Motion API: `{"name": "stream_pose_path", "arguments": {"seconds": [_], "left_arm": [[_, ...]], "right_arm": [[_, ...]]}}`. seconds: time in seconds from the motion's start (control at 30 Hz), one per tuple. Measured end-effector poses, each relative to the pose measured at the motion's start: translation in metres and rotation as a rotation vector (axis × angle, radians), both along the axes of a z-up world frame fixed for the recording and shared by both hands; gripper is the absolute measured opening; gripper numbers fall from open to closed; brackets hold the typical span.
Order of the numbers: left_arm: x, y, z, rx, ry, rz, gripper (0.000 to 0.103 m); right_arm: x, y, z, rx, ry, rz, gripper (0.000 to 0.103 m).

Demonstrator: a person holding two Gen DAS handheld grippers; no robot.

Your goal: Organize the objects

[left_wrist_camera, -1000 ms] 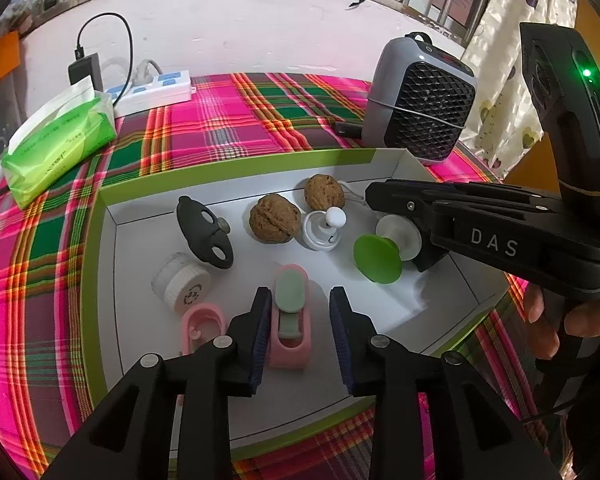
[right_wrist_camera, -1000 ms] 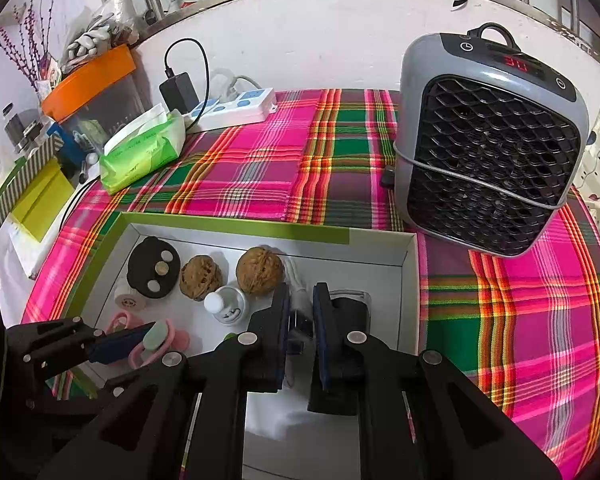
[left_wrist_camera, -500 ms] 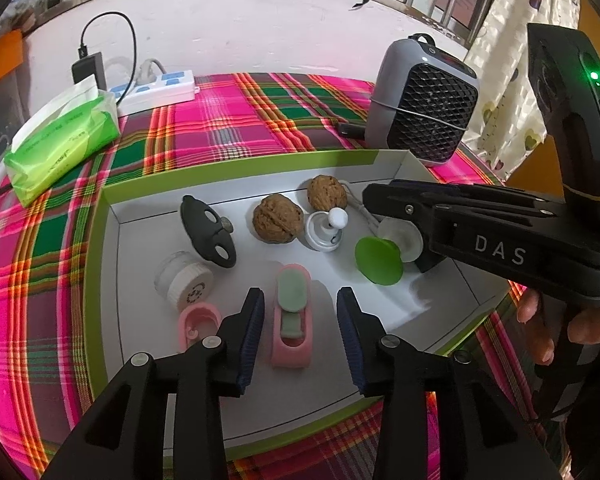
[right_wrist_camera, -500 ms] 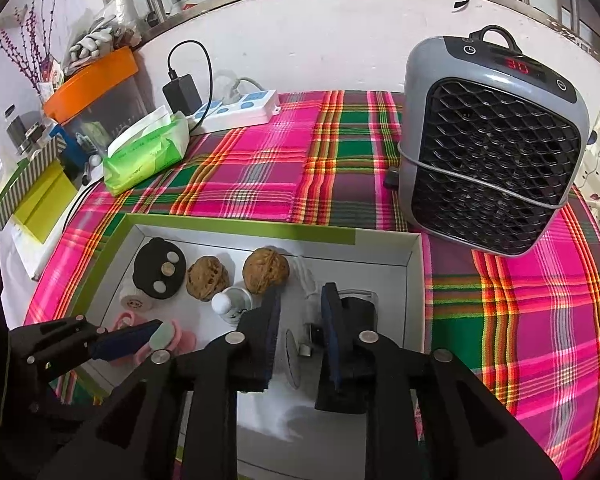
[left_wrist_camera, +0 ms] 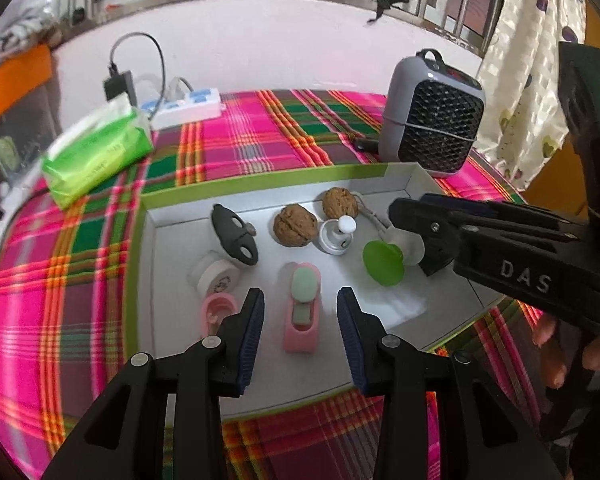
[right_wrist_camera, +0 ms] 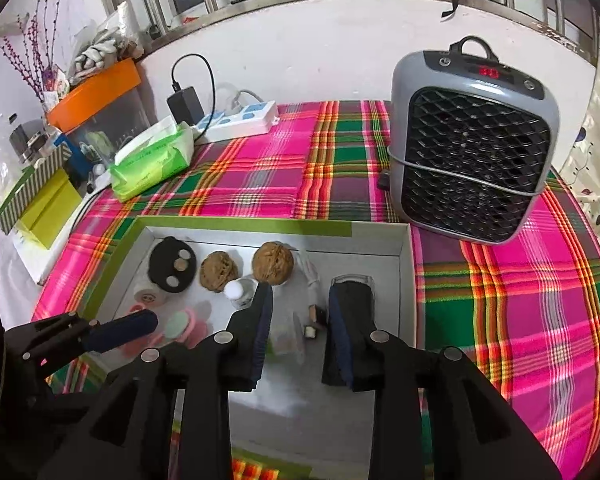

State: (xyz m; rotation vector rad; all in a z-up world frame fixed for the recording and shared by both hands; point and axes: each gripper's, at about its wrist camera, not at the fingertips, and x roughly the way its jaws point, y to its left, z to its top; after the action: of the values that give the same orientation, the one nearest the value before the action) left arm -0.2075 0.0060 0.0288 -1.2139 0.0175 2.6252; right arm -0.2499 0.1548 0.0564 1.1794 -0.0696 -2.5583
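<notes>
The left gripper (left_wrist_camera: 300, 316) hangs over the near part of the shallow white cardboard tray with a green rim (left_wrist_camera: 260, 179), its two blue-padded fingers (left_wrist_camera: 252, 322) spread wide and holding nothing. A pink plastic clip with a pale green pad (left_wrist_camera: 302, 312) lies on the tray floor between them, touching neither finger. Just left of the left finger sits a smaller pink clip (left_wrist_camera: 219, 312), with a white round tape roll (left_wrist_camera: 216, 280) behind it and a black oval plastic piece (left_wrist_camera: 234, 236) leaning beyond that.

The right gripper (right_wrist_camera: 296, 320) is also parted, with nothing clamped. Between its fingers (right_wrist_camera: 260, 322) lies a clear suction cup with a green disc (left_wrist_camera: 384, 260), resting on the tray by the right-hand wall; whether a finger brushes it cannot be told. A black block (right_wrist_camera: 352, 300) stands just behind the right finger.

Two brown walnuts (left_wrist_camera: 295, 225) sit near the tray's far wall, a small white knobbed cap (left_wrist_camera: 336, 236) just in front of them. The tray rests on a pink and green plaid tablecloth (right_wrist_camera: 260, 168), with a grey grilled heater (right_wrist_camera: 474, 140) beyond its right corner.
</notes>
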Motion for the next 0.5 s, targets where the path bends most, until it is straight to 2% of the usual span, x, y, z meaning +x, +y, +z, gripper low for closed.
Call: {"name": "stream_pose_path", "arguments": {"seconds": [0.1,0.33,0.5], "left_arm": [[0.007,0.000,0.004,0.015,0.006,0.007,0.036],[0.031,0.004,0.011,-0.036,0.039,0.057,0.036],[0.047,0.010,0.017,-0.066,0.071,0.056,0.036]], "right_arm": [[0.011,0.001,0.005,-0.003,0.017,-0.006,0.034],[0.038,0.001,0.012,-0.006,0.050,-0.019,0.035],[0.053,0.000,0.015,-0.009,0.065,-0.025,0.035]]}}
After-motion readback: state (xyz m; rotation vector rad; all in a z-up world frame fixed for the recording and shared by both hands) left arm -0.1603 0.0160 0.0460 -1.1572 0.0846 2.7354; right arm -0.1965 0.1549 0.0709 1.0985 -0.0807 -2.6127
